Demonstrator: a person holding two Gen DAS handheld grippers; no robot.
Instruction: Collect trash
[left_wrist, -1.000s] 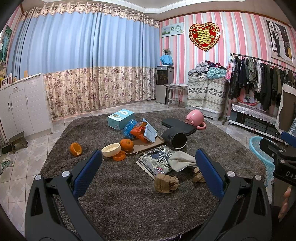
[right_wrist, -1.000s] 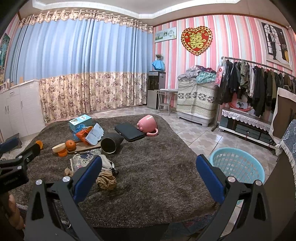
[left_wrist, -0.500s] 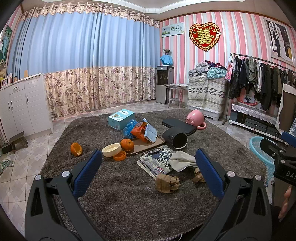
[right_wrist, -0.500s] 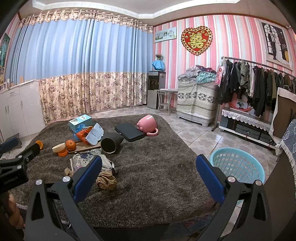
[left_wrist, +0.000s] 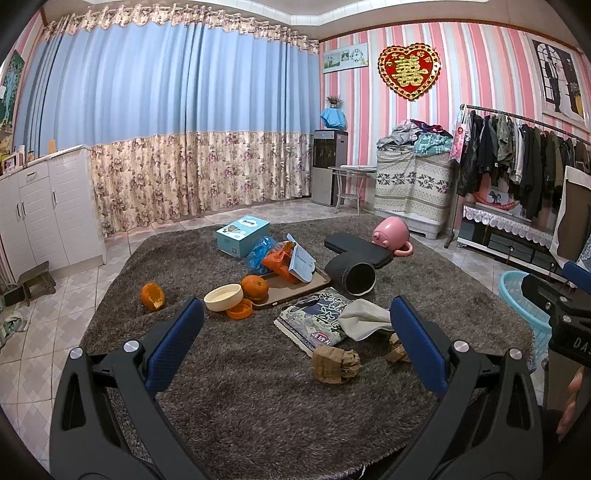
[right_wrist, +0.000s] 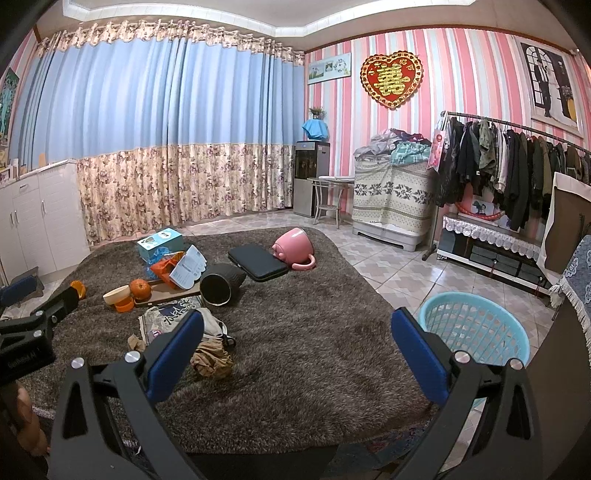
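Trash lies scattered on a brown shag rug (left_wrist: 236, 398). Two crumpled brown paper wads (left_wrist: 335, 363) (left_wrist: 397, 349) lie near me, with a white tissue (left_wrist: 364, 323) on a magazine (left_wrist: 314, 321). An orange peel half (left_wrist: 152, 296), an orange (left_wrist: 255, 287), an orange snack bag (left_wrist: 282, 260) and a blue wrapper (left_wrist: 260, 251) lie farther off. My left gripper (left_wrist: 295, 347) is open and empty above the rug's near part. My right gripper (right_wrist: 297, 350) is open and empty; a paper wad (right_wrist: 212, 362) sits by its left finger. A light blue basket (right_wrist: 476, 332) stands on the floor at right.
A black bin (left_wrist: 356, 275) lies tipped over beside a black case (left_wrist: 356, 249) and a pink mug (left_wrist: 391, 234). A brown tray (left_wrist: 295, 288), cream bowl (left_wrist: 223, 297) and blue box (left_wrist: 242, 234) sit mid-rug. White cabinets (left_wrist: 44, 214) left, clothes rack (right_wrist: 509, 173) right.
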